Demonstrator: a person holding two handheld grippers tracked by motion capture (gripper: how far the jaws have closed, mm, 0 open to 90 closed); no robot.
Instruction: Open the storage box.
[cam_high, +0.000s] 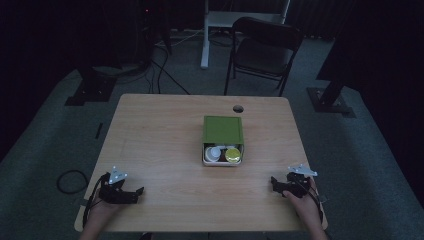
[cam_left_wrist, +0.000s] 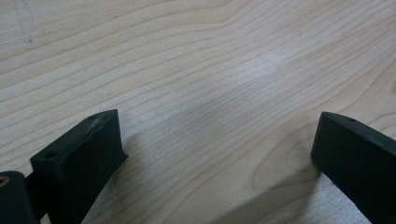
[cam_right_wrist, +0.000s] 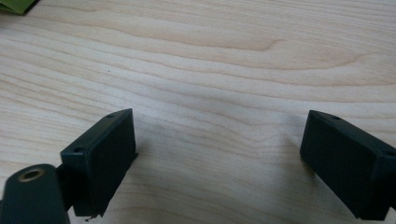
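A green box (cam_high: 223, 131) with a white base sits at the middle of the wooden table (cam_high: 160, 140). Its near end is uncovered and shows a white cup (cam_high: 215, 153) and a yellow-lidded jar (cam_high: 233, 155) inside. My left gripper (cam_high: 134, 194) rests near the table's front left corner, held in a hand. My right gripper (cam_high: 276, 183) rests near the front right corner. In the left gripper view my left gripper (cam_left_wrist: 217, 140) stands open over bare wood. My right gripper (cam_right_wrist: 219, 140) is open too, with nothing between its jaws, and a green corner of the box (cam_right_wrist: 16, 5) shows at top left.
A round cable hole (cam_high: 238, 108) lies near the table's far edge. A dark folding chair (cam_high: 265, 50) and a white desk leg (cam_high: 205, 35) stand behind the table. Cables (cam_high: 72, 180) lie on the grey carpet at left.
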